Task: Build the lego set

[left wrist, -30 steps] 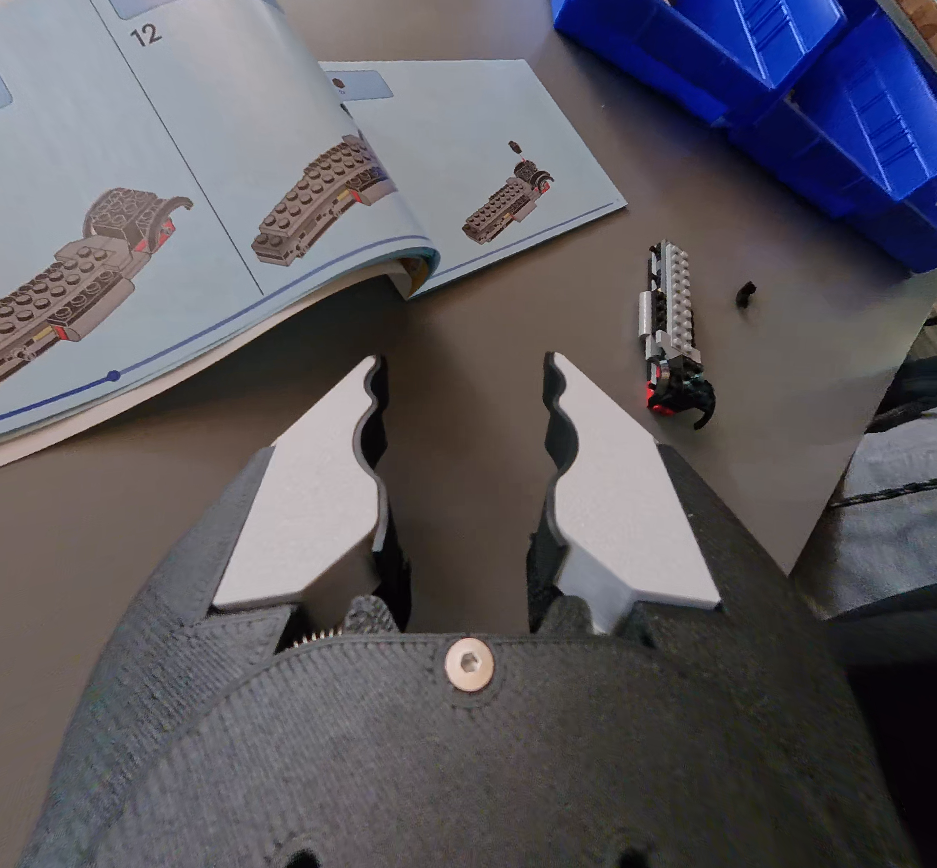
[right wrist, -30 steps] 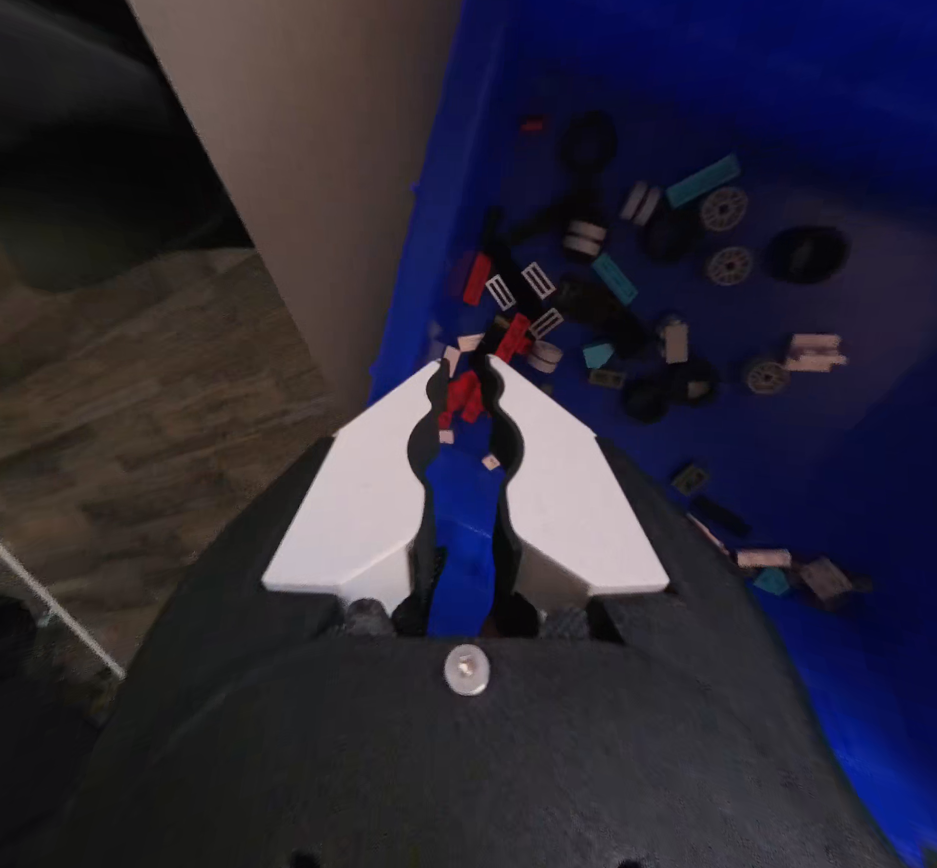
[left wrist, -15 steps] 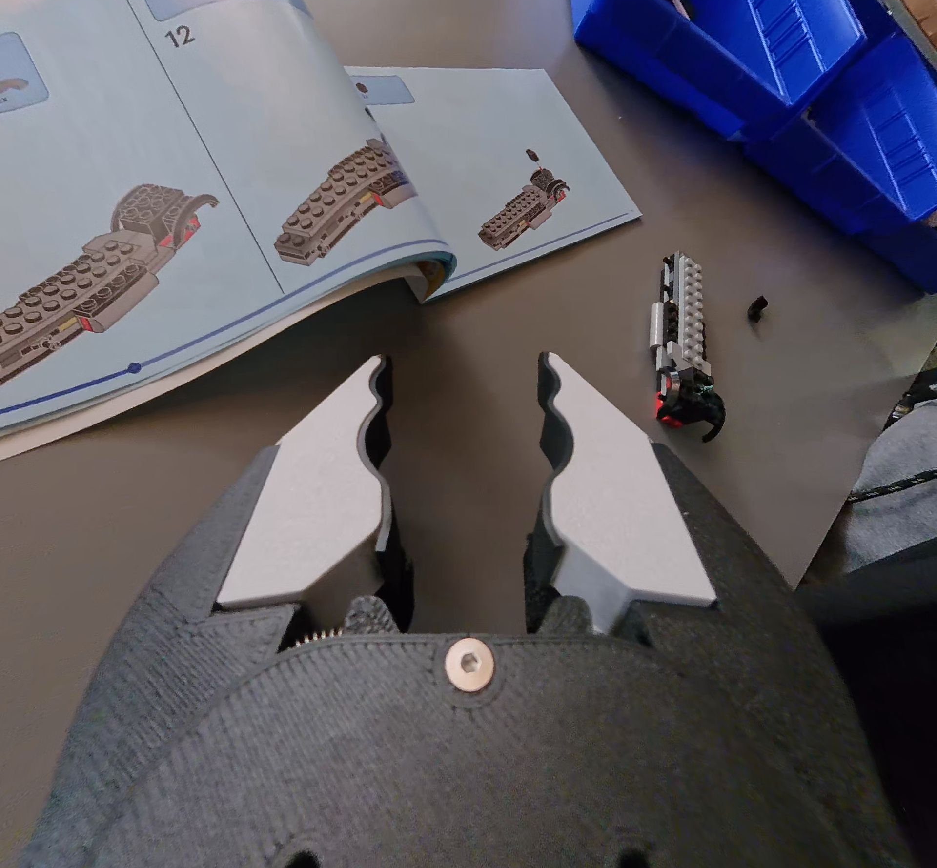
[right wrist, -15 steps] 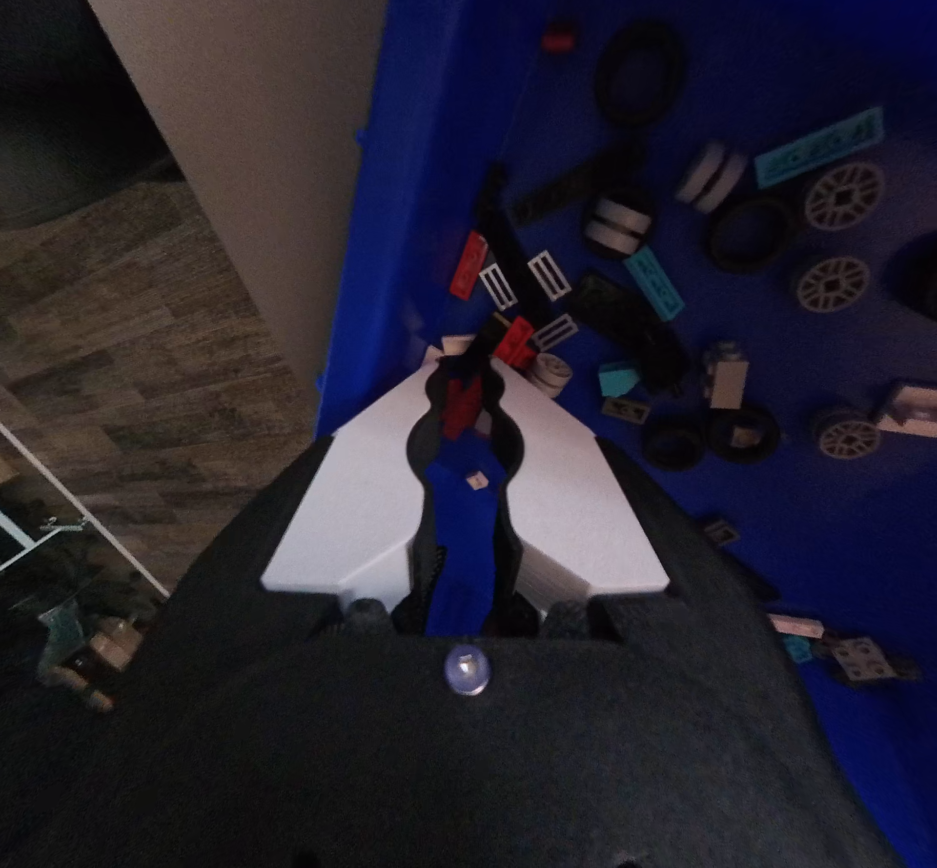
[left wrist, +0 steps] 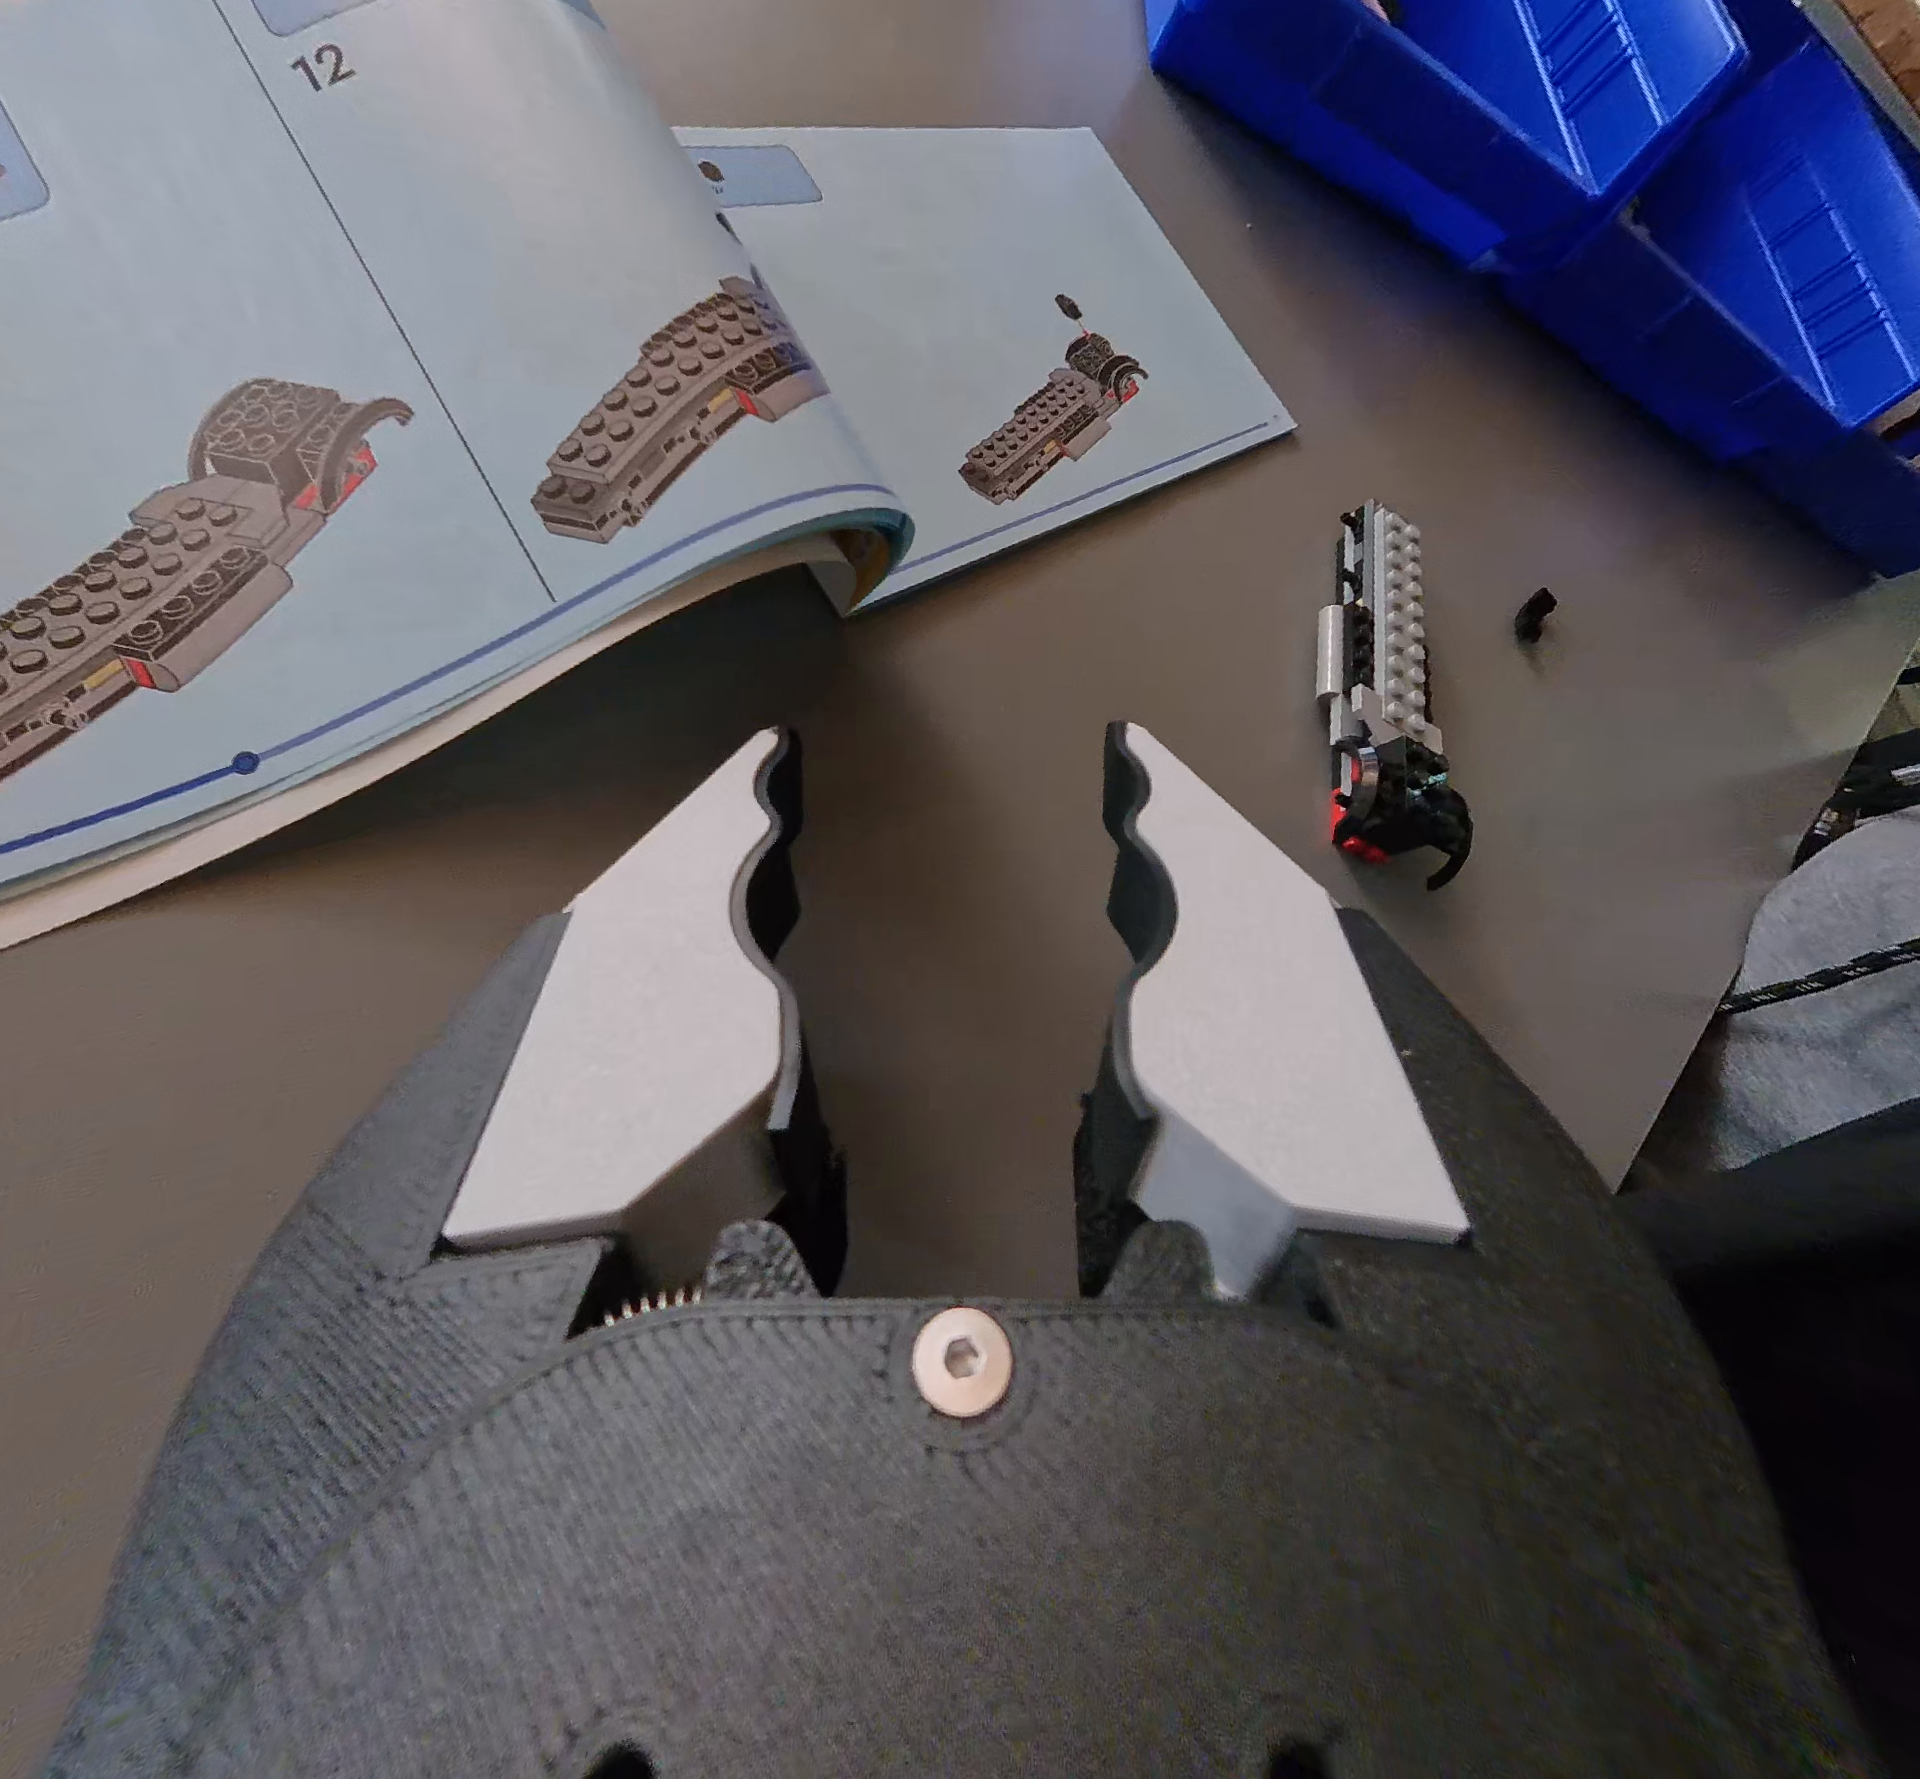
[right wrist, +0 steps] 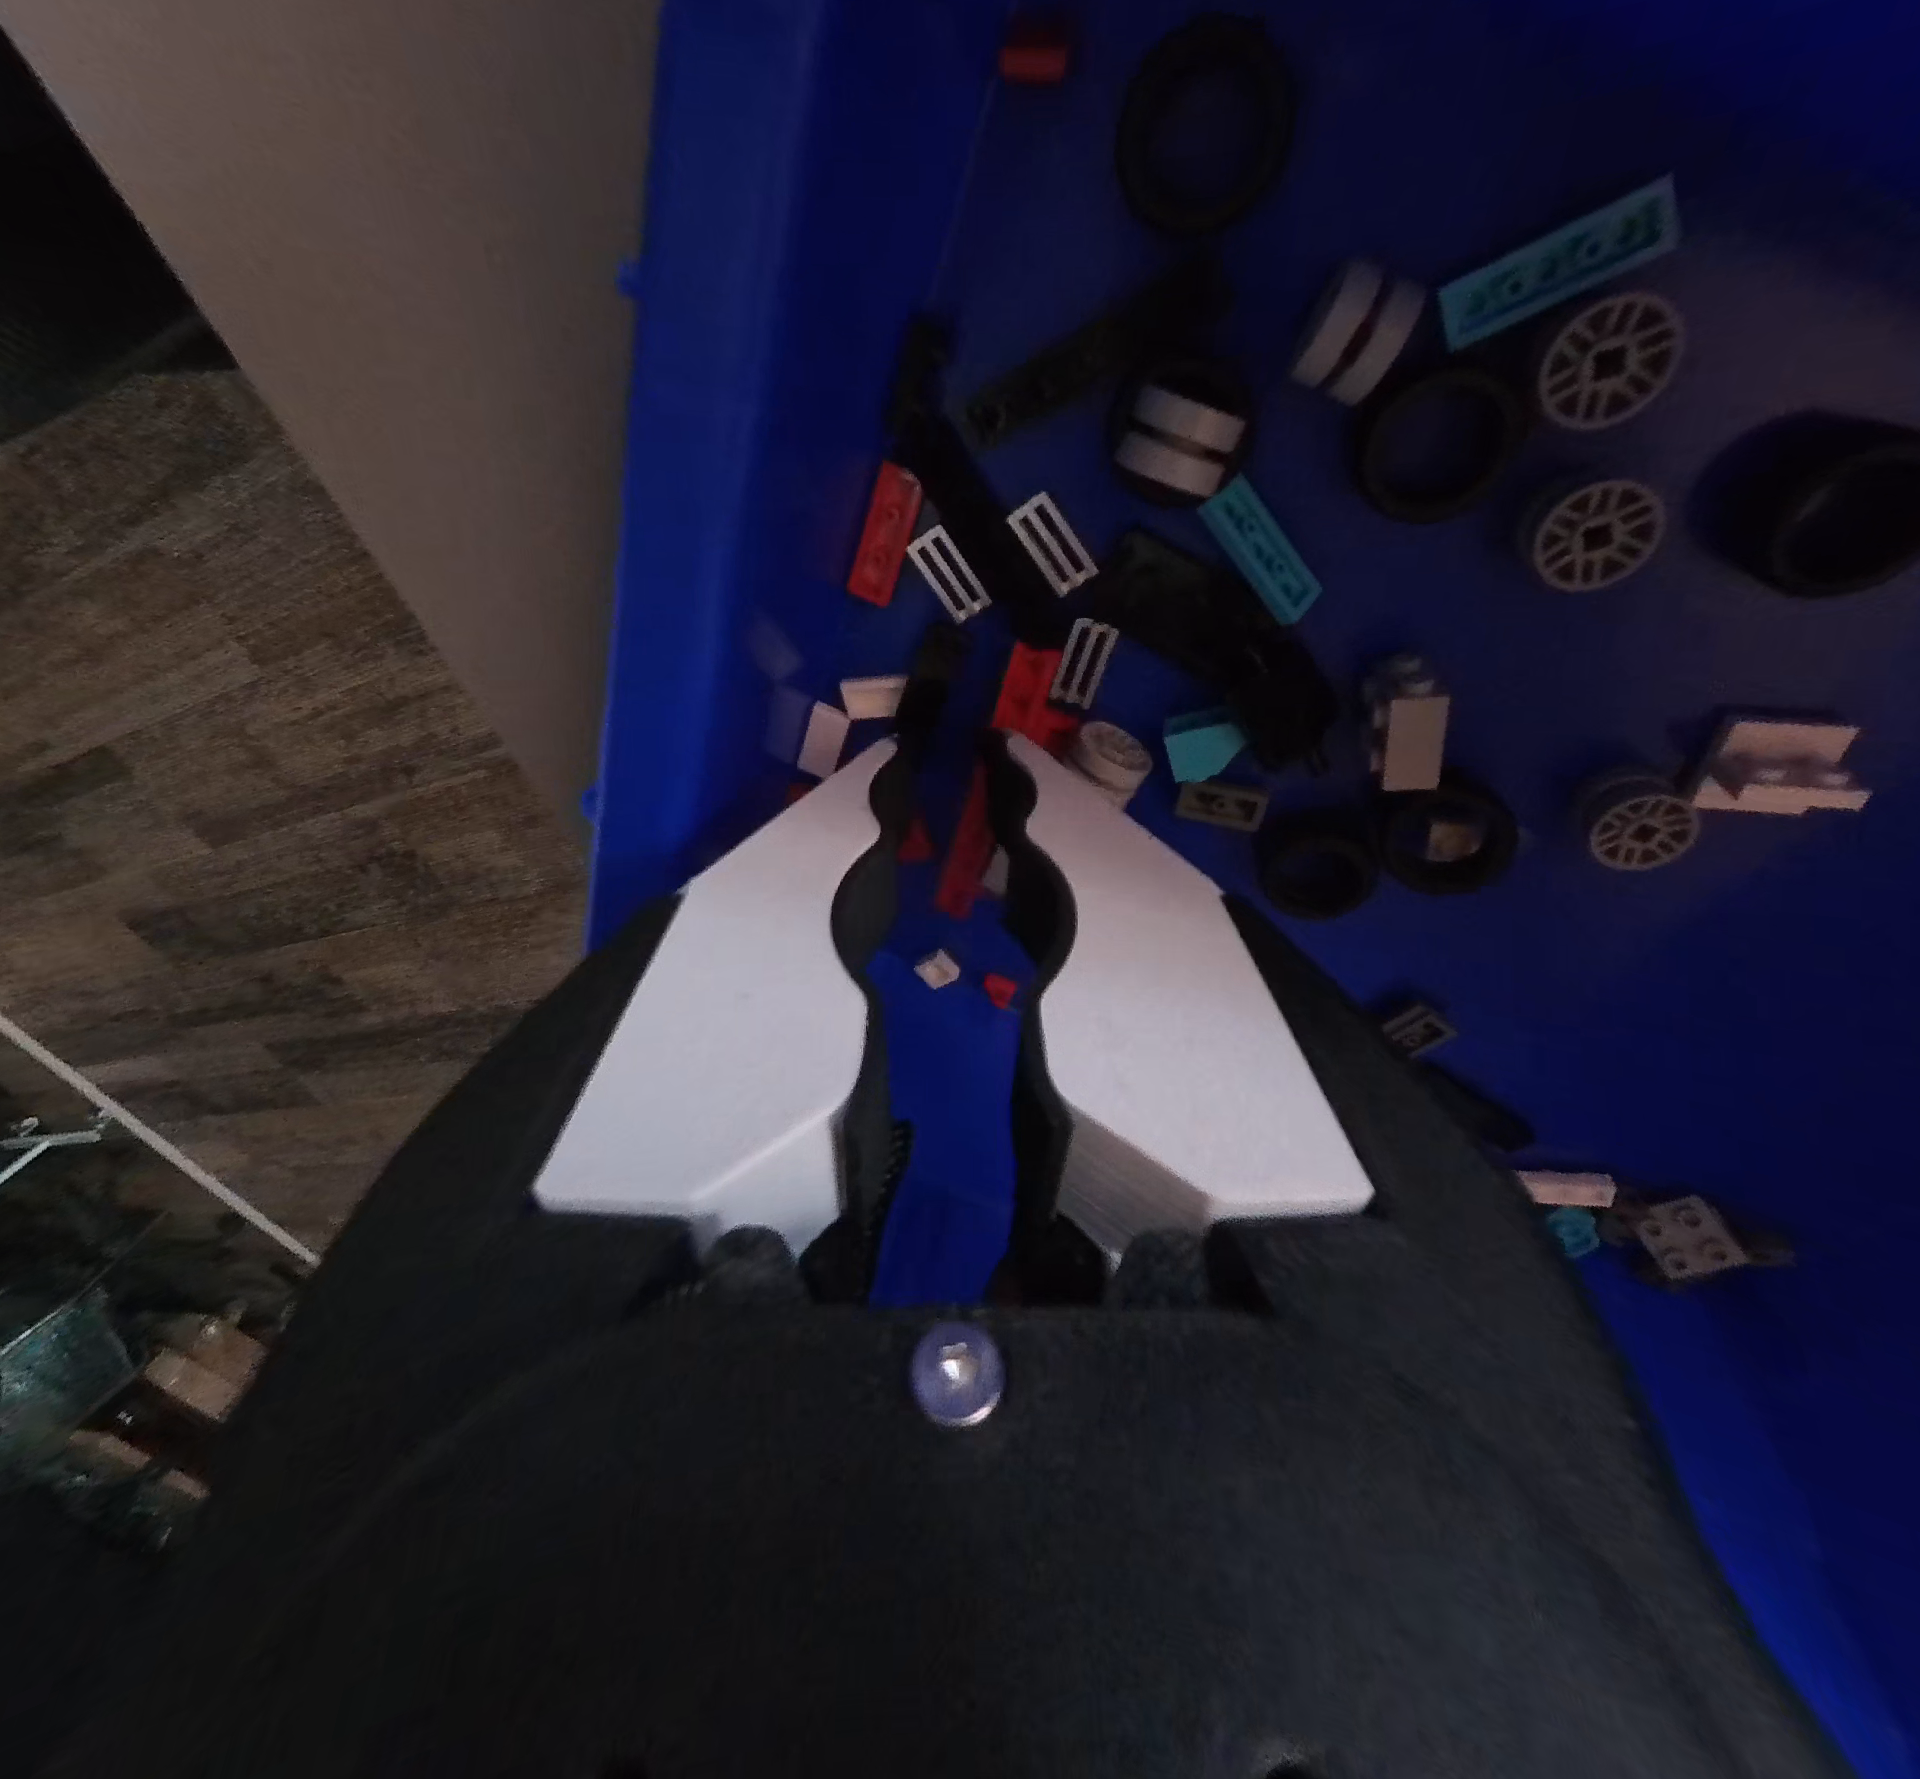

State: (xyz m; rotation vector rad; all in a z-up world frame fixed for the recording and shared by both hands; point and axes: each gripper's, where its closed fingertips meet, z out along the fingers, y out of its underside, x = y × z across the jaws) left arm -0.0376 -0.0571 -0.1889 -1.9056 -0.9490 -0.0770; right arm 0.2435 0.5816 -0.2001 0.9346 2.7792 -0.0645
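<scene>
My left gripper [left wrist: 948, 737] is open and empty, held above the dark table [left wrist: 312, 1054]. A part-built grey and black lego assembly [left wrist: 1387, 690] with a red end lies on the table to its right. A small black piece [left wrist: 1534, 613] lies just past it. My right gripper [right wrist: 951, 742] reaches down into a blue bin [right wrist: 790, 275] of loose lego pieces. Its jaws stand a narrow gap apart, and it grips nothing that I can see. A red piece [right wrist: 966, 836] and a black piece [right wrist: 935, 680] show through that gap at the tips.
An open instruction booklet [left wrist: 468, 327] lies at the far left. Blue bins [left wrist: 1558, 67] stand at the far right. The table edge runs down the right, with grey clothing [left wrist: 1829, 1002] beyond it. Wheels, tyres and teal plates [right wrist: 1558, 264] lie in the bin. Across from one pair of fingers to the other is roughly 70 cm.
My right gripper has moved deeper into the bin, so the pieces look larger; its jaw gap is unchanged. My left gripper has shifted only slightly and stays open.
</scene>
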